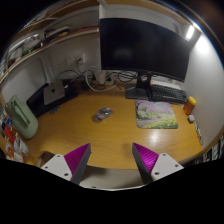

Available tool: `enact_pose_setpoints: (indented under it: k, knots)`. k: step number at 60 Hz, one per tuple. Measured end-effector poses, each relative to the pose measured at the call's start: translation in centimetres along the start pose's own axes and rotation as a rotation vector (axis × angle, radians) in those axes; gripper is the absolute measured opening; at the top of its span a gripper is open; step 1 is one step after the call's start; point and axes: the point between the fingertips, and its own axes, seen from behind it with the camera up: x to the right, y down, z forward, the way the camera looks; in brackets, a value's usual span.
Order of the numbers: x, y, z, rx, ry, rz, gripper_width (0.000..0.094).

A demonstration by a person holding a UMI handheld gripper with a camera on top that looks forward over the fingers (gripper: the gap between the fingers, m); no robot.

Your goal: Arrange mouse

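From the gripper view, the tongs (111, 158) hang above the near edge of the light brown wooden worktop (80, 125), their two magenta pads (76, 156) spread wide apart with nothing between them. The small grey computer mouse (103, 114) lies on bare wood well ahead of the tongs, at about 12 o'clock from their midpoint and a shade to the 11 o'clock side. At 3 o'clock from it, near but apart, lies the rectangular mouse mat with a green and pink picture print (156, 113), which seems the likely place to bring it.

The step in hand looks like the approach. To do it well, I judge the tongs should travel forward and down while staying spread, drifting slightly towards 11 o'clock so the mouse comes centred between the pads. The pads should close across its narrower sides, low on the body, so the rounded shell does not squirt out upward. Its exact heading is too small to tell, so the wrist turn is best settled closer in.

The mouse looks low, rounded and smooth, pale grey with a darker patch on top; no cord is visible. Beyond it, at 1 o'clock, stands the large black flat monitor (140, 42) on its stand
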Motion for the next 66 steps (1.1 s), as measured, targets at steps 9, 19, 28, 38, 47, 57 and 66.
enact_pose_setpoints:
  k: [9,19,28,38,47,57,66]
  knots:
    - [-4.1,-0.8,2.2,0.020,-0.003,0.008,0.0858]
    - [-6.3,-2.7,5.9,0.073,0.028,0.036,0.0864]
    - [-6.7,-4.3,9.8,0.139,0.074,0.049,0.0860]
    - [-7.0,-4.7,14.1,0.155,0.085,0.044,0.0859]
    - [-7.0,-5.2,17.6,0.149,0.084,0.055,0.0860]
    - [-6.7,-6.5,21.2,0.139,0.084,0.053,0.0860]
    - [-6.5,-6.8,24.5,0.103,0.081,0.059,0.0862]
